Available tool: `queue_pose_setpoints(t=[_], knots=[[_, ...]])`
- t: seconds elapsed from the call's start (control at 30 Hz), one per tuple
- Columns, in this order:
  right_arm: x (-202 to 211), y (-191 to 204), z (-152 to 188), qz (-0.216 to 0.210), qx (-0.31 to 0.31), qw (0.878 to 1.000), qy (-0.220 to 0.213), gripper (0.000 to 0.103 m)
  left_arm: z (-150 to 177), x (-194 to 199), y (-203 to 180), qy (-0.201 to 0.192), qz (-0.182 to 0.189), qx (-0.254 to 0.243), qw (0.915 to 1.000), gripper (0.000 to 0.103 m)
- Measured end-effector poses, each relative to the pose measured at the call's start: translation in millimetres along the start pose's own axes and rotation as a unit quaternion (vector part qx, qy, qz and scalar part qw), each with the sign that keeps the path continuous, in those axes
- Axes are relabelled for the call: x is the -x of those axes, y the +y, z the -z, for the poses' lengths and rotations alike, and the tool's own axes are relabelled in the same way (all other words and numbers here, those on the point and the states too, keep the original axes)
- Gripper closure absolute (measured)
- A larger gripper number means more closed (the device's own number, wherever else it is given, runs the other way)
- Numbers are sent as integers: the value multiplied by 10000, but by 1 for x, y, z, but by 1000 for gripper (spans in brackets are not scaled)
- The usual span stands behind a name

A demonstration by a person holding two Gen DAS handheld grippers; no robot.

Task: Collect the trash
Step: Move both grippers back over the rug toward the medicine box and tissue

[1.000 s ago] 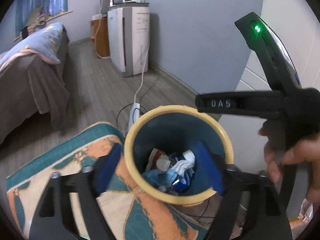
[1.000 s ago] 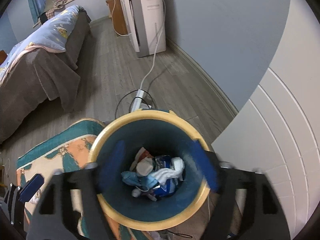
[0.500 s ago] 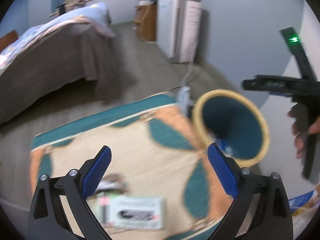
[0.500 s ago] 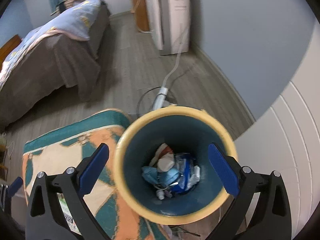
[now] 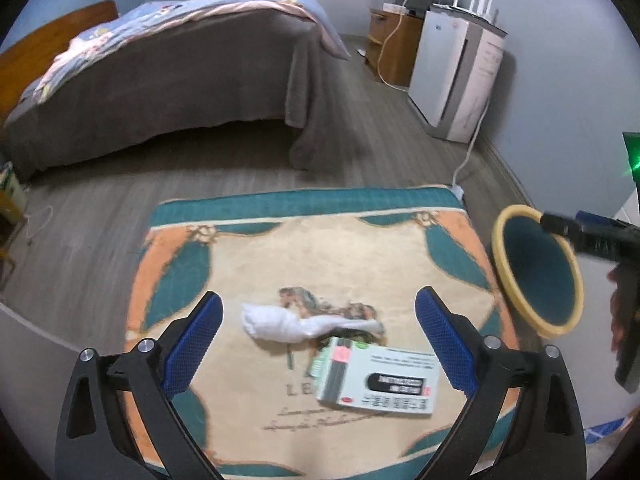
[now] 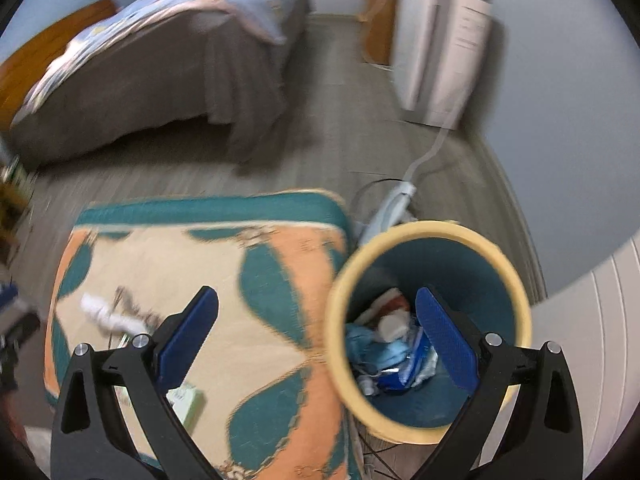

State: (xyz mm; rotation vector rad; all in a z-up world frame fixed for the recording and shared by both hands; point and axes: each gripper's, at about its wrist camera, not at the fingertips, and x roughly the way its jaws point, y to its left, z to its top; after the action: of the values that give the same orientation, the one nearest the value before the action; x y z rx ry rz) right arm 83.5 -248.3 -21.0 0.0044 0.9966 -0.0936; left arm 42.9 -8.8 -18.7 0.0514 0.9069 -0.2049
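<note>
L jaws: my left gripper (image 5: 318,338) is wide apart, nothing in it, up over the mat (image 5: 248,264).
R jaws: my right gripper (image 6: 316,332) is wide apart too, empty, by the bin (image 6: 430,232).
Tissue wad: the white tissue wad (image 5: 280,322) lies mid mat, touching the box. Prob. soft, light, squishy. Pinch the fat left end.
Box: the flat box (image 5: 378,386) is near and right of the wad. Prob. stiff, light. Grab across its short sides.
Bin: far right of mat, has trash in it.

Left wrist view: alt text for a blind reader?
The open left tool hovers over a patterned rug, framing a crumpled white tissue and a flat printed box lying beside it. A teal bin with a yellow rim stands at the rug's right edge; a bed fills the background.
</note>
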Motion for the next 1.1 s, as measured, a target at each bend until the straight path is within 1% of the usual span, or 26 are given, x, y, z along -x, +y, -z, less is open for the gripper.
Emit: queue_pose_setpoints(t=[0.1,0.23,0.4,0.57,0.7,0.87,0.93,1.03,1.1], knots=[[-7,29,5,-146,424,9990,74,6,0,-1,10,-61,-225,-60,9997,7],[-22,64,19,-287,861,9951,386,6,0,-6,29,37,-235,75,9997,7],[-40,103,37,-523,1309,9881,610,6,5,-10,55,146,-467,43,9988,7],[-55,146,59,-923,1939,9726,890,6,10,-12,73,258,-474,97,9985,7],[-66,170,77,-1155,2247,9598,1226,6,7,-9,84,266,-392,206,9987,7],[-73,192,99,-1260,2727,9419,1500,6,4,-8,89,287,-245,303,9988,7],[-79,196,105,-1263,2844,9368,1598,6,4,-9,89,317,-188,325,9988,7],[-90,202,110,-1052,2987,9336,1676,6,2,-10,89,345,-107,358,9987,7],[-99,204,110,-940,2971,9346,1716,6,2,-11,91,353,-109,355,9987,7]])
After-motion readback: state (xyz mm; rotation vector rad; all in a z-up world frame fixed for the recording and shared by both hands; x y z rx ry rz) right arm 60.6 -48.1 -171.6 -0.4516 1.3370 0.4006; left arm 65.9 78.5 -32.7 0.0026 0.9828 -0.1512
